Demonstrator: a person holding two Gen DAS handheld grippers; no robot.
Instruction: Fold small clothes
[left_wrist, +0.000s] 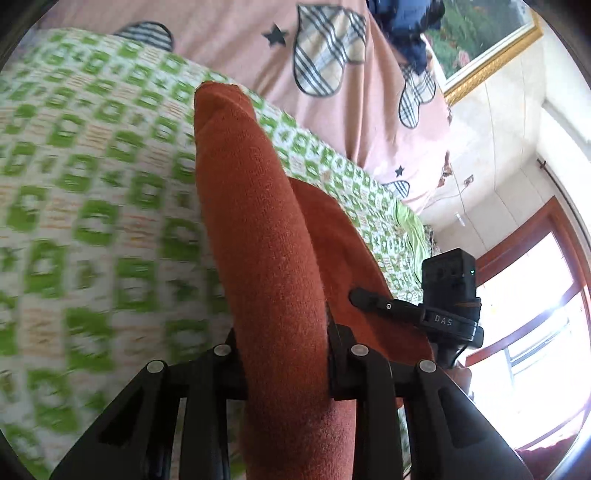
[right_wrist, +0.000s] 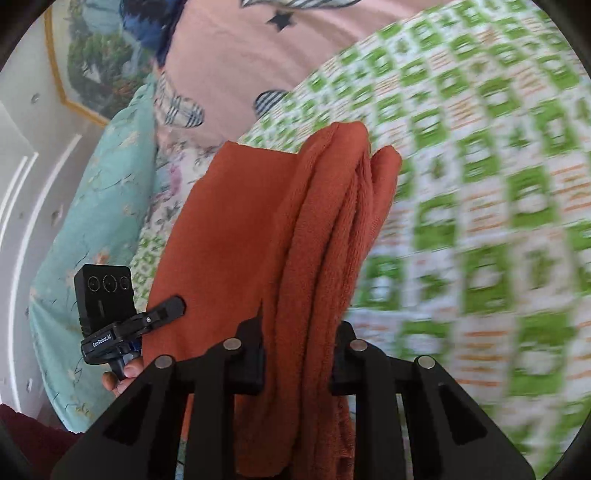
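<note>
The bed (left_wrist: 92, 192) has a green checked cover, and the cloth (left_wrist: 266, 258) hangs just above it. The left gripper (left_wrist: 284, 365) pinches one bunched edge and the right gripper (right_wrist: 299, 362) pinches the other. To fold well, I think both edges should travel level and land together.

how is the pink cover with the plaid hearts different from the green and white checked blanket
The pink cover is plain pink with scattered plaid hearts and dark stars; the green checked blanket has a dense repeating pattern of green squares on white. The pink cover lies farther back, by the wall; the green checked blanket lies nearer, directly under the rust-coloured cloth. The green checked blanket looks blurred; the pink cover looks sharper. Both are spread-out bedding.
</note>
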